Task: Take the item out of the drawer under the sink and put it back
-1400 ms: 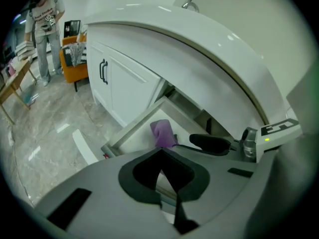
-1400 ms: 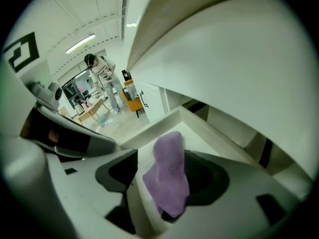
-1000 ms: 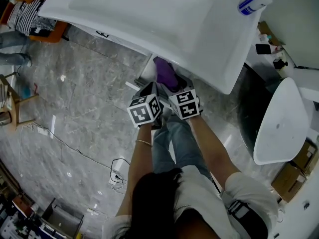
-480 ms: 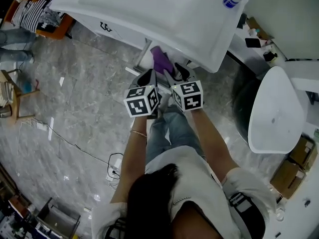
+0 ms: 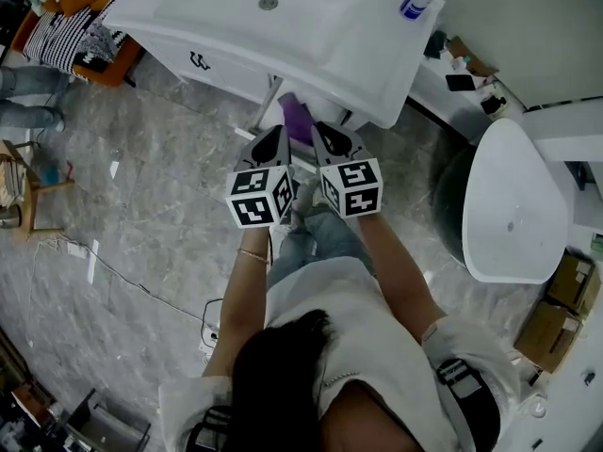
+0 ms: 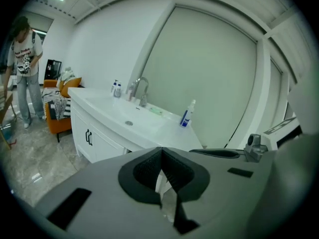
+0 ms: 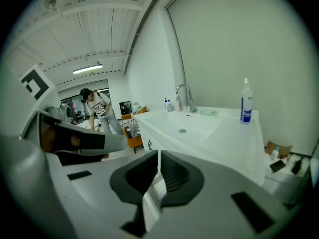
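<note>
Head view: L claw [image 5: 273, 141] & R claw [image 5: 330, 139] sit side by side, R at 3 o'clock of L. L jaws are together, nothing btwn. R jaws have just been closing, now together, nothing btwn. Purple item [image 5: 296, 114] lies in open drawer [image 5: 271, 107] under sink [image 5: 217, 12], at 12 o'clock of the 2 claws, near tips, not touching.

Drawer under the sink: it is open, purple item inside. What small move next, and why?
Probably lower the left gripper to the front of the drawer and push it shut: the purple item already lies inside, and this gripper is shut and empty.
</note>
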`<action>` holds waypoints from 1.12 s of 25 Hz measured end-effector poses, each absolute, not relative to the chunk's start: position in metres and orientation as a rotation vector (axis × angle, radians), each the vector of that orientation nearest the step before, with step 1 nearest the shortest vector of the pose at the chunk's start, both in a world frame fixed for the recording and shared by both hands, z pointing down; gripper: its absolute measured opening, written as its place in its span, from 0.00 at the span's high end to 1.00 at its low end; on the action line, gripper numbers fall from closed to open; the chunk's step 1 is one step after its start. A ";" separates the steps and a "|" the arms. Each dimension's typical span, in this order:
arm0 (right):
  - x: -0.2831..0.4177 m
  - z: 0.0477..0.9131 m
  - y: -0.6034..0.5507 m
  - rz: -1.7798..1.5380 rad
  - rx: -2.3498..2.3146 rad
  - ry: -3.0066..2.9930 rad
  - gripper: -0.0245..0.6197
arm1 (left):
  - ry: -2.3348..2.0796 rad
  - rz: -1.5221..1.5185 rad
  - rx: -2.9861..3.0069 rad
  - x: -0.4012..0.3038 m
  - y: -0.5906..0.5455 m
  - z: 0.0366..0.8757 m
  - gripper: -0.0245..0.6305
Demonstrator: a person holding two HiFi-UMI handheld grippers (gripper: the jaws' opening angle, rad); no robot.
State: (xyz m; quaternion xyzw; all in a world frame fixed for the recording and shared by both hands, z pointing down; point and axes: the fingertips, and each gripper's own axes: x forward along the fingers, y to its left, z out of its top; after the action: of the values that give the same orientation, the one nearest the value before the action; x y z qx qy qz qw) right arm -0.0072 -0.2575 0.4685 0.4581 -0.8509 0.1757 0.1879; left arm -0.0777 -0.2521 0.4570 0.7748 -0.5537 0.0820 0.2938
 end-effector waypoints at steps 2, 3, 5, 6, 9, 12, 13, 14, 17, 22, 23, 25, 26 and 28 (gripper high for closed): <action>-0.009 0.460 -0.252 0.488 1.315 -2.392 0.93 | -1.474 0.213 2.078 -0.079 -0.247 0.451 0.96; -0.010 0.456 -0.249 0.475 1.324 -2.386 0.94 | -1.473 0.209 2.087 -0.079 -0.244 0.447 0.96; -0.012 0.447 -0.244 0.440 1.334 -2.382 0.94 | -1.470 0.198 2.108 -0.078 -0.238 0.441 0.96; -0.013 0.443 -0.241 0.427 1.336 -2.385 0.94 | -1.468 0.194 2.117 -0.077 -0.234 0.438 0.96; -0.014 0.431 -0.234 0.384 1.330 -2.387 0.94 | -1.468 0.165 2.135 -0.074 -0.226 0.426 0.96; -0.013 0.414 -0.236 0.328 1.336 -2.402 0.94 | -1.481 0.116 2.151 -0.073 -0.225 0.411 0.96; -0.013 0.410 -0.236 0.322 1.345 -2.409 0.94 | -1.485 0.108 2.156 -0.073 -0.225 0.409 0.96; -0.013 0.407 -0.235 0.321 1.354 -2.416 0.94 | -1.491 0.104 2.159 -0.073 -0.225 0.407 0.96; -0.011 0.400 -0.233 0.304 1.369 -2.427 0.94 | -1.504 0.100 2.171 -0.073 -0.226 0.402 0.96; -0.013 0.391 -0.231 0.283 1.376 -2.455 0.94 | -1.508 0.098 2.188 -0.069 -0.226 0.395 0.96; -0.013 0.390 -0.231 0.282 1.379 -2.461 0.94 | -1.508 0.099 2.191 -0.068 -0.226 0.394 0.96; -0.012 0.389 -0.230 0.273 1.377 -2.464 0.94 | -1.508 0.101 2.197 -0.065 -0.225 0.394 0.96; -0.012 0.388 -0.230 0.257 1.373 -2.461 0.94 | -1.505 0.104 2.201 -0.064 -0.225 0.393 0.96; -0.013 0.383 -0.228 0.211 1.364 -2.457 0.94 | -1.496 0.115 2.210 -0.061 -0.223 0.393 0.96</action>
State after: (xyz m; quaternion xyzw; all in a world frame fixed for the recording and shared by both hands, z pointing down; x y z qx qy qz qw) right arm -0.0129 -0.2285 0.3830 0.4777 -0.8605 0.0740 0.1609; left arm -0.0610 -0.2234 0.3928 0.8047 -0.5445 0.0420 0.2329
